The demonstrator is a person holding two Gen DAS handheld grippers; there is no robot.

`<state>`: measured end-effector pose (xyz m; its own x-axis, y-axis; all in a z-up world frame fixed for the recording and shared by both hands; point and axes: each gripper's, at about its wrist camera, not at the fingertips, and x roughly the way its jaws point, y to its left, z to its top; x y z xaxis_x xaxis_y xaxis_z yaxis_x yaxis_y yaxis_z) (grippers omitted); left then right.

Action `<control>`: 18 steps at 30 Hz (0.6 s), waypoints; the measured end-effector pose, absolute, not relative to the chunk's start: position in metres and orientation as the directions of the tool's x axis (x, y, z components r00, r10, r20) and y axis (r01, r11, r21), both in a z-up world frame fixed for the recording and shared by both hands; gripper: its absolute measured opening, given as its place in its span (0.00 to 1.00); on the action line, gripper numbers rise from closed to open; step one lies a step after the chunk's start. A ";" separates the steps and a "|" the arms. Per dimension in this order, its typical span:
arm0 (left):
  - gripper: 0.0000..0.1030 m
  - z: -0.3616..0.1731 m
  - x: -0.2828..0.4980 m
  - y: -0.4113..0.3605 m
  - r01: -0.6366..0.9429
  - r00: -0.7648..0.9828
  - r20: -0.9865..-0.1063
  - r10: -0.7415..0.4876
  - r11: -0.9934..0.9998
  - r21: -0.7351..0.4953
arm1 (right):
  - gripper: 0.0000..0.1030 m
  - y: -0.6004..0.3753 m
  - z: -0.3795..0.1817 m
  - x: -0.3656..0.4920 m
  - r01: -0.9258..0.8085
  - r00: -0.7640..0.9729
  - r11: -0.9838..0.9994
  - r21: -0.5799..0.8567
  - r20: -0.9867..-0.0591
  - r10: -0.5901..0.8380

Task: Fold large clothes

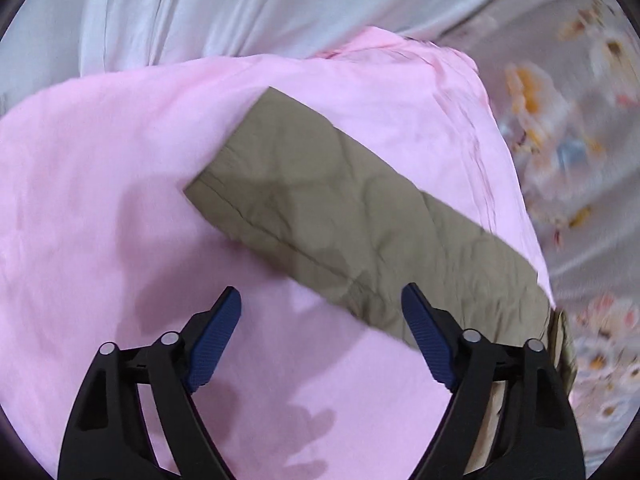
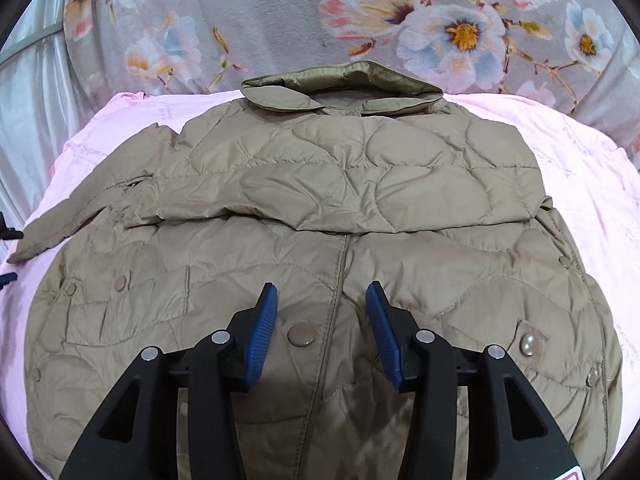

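In the left wrist view, pale grey satiny fabric (image 1: 200, 4) hangs in soft vertical folds across the upper left of the frame. Below it a smooth pink sheet (image 1: 100, 184) fills most of the picture, matte and faintly creased. Across its middle, running from centre down to the lower right, lies a long khaki quilted sleeve (image 1: 340, 216), a flat strip with a stitched hem at its squared end and curved quilting lines in thin, slightly crinkled nylon. The left gripper (image 1: 321, 304) hovers at the bottom of the frame, its ribbed blue pads wide apart and holding nothing; the right-hand pad sits over the sleeve's edge. At the far right a grey floral blanket (image 1: 576, 128) shows, blurred.

In the right wrist view, the same sleeve trails off to the left edge over the pink sheet (image 2: 592, 184). The khaki quilted jacket (image 2: 320, 184) spreads across the centre, puffy, with rounded onion-shaped stitching, one sleeve folded across the chest, and a glossy collar (image 2: 344, 80) at the top middle. A round metal snap button (image 2: 301, 335) sits by the front seam, between the pads of the right gripper (image 2: 322, 292), which stand apart, empty, just above the jacket's lower front. A pearly snap on a fabric tab (image 2: 527, 345) lies at the lower right. Behind, the plush floral blanket (image 2: 304, 12) spans the top.
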<state>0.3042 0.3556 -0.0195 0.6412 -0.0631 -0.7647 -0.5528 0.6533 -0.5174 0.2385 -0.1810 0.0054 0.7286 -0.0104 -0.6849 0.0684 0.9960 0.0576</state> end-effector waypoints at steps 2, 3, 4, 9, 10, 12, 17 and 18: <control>0.54 -0.025 0.310 0.363 -0.556 0.644 -0.761 -0.076 0.637 -0.534 | 0.47 -0.180 0.006 0.237 0.074 0.730 0.996 0.046 -0.683 -0.023; 0.44 -0.025 0.313 0.364 -0.557 0.641 -0.765 -0.068 0.645 -0.524 | 0.48 -0.180 0.005 0.237 0.077 0.731 0.996 0.046 -0.682 -0.025; 0.22 -0.024 0.318 0.364 -0.551 0.639 -0.767 -0.067 0.656 -0.516 | 0.48 -0.181 0.005 0.237 0.079 0.730 0.996 0.048 -0.683 -0.024; 0.02 0.005 0.331 0.351 -0.486 0.670 -0.742 -0.023 0.743 -0.461 | 0.49 -0.182 0.005 0.237 0.082 0.731 0.995 0.055 -0.682 -0.022; 0.01 0.015 0.331 0.346 -0.466 0.684 -0.729 -0.010 0.764 -0.447 | 0.49 -0.182 0.006 0.237 0.084 0.734 0.995 0.057 -0.679 -0.023; 0.01 0.048 0.329 0.323 -0.404 0.729 -0.684 0.018 0.817 -0.410 | 0.49 -0.184 0.007 0.235 0.090 0.741 0.994 0.067 -0.671 -0.022; 0.01 0.150 0.316 0.217 -0.159 0.851 -0.524 -0.017 0.944 -0.290 | 0.49 -0.196 0.017 0.225 0.119 0.762 0.987 0.111 -0.647 -0.020; 0.01 0.163 0.313 0.198 -0.118 0.865 -0.500 -0.036 0.955 -0.272 | 0.49 -0.198 0.020 0.222 0.125 0.764 0.986 0.112 -0.644 -0.023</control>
<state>0.3129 0.1982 0.1626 0.8650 -0.0356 -0.5004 -0.1183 0.9549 -0.2725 0.2221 -0.1979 0.0197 0.7644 -0.0235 -0.6444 0.1248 0.9858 0.1121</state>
